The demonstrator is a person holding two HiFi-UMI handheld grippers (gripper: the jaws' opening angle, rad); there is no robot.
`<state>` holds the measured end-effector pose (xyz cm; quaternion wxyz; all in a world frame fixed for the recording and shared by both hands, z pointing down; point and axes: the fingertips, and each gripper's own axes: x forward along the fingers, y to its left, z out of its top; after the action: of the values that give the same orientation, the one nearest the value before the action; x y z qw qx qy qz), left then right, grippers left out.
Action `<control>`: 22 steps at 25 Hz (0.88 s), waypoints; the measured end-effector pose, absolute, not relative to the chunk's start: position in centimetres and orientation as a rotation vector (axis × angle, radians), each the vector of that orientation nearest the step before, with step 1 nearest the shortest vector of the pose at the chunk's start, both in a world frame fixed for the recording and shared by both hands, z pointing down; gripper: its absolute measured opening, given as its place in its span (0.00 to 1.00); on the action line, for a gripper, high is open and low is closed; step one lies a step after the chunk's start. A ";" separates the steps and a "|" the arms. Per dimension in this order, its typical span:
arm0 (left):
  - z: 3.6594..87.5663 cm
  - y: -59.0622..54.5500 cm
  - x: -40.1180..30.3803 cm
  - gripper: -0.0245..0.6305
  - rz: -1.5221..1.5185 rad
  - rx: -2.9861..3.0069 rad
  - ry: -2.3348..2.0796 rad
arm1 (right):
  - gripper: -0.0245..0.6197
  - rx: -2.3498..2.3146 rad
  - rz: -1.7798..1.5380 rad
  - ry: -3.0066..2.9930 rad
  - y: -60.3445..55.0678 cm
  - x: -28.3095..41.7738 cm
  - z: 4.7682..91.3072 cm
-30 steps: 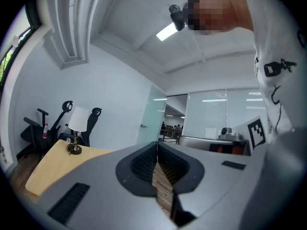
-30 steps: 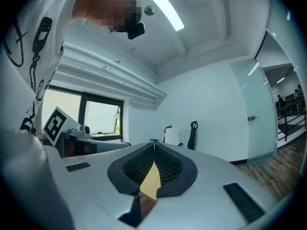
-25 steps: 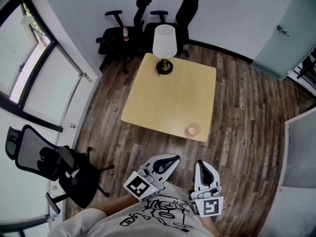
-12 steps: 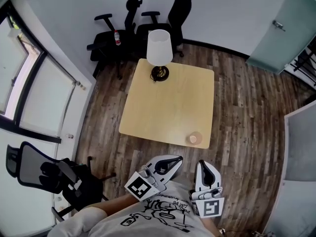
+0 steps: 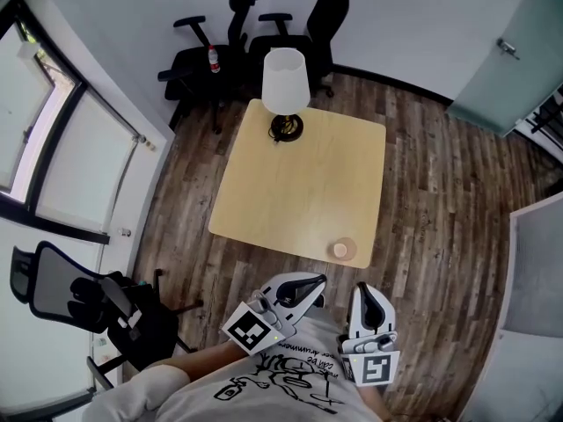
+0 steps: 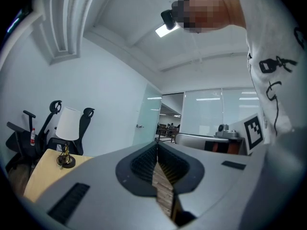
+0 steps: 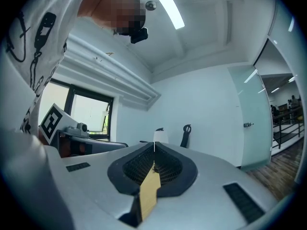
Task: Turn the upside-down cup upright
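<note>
left gripper [image 5: 313,280] and right gripper [image 5: 366,291] both have jaws pressed together, nothing in them, held close to the shirt [image 5: 290,381]. its print is too small to read. black-and-white square markers [image 5: 249,334] on their cubes. cup [image 5: 343,250] sits at the near right corner of the table [image 5: 299,174], well apart from both.

Before you, a square, light wooden table [image 5: 299,183] stands on the plank floor [image 5: 440,192]. Two things rest on it: a lamp [image 5: 286,86] with a white shade, by the far edge close to the far left corner, and a small pinkish cup [image 5: 344,250] just inside your near right corner, well apart.
</note>
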<state>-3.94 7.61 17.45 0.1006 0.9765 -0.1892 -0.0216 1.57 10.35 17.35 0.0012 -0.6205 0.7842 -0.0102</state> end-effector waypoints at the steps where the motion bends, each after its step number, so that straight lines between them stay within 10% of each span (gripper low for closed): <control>1: 17.4 7.4 -3.6 0.06 -0.061 2.886 -0.569 | 0.08 -1.937 -0.031 2.472 10.2 1.9 17.3; 22: 22.7 7.0 1.0 0.06 0.024 2.866 -0.549 | 0.08 -1.882 -0.095 2.522 9.3 5.9 23.7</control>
<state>0.97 7.01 22.70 0.1112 0.9760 -0.1870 0.0083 5.91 9.32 23.66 -0.0035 -0.5977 0.8011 -0.0300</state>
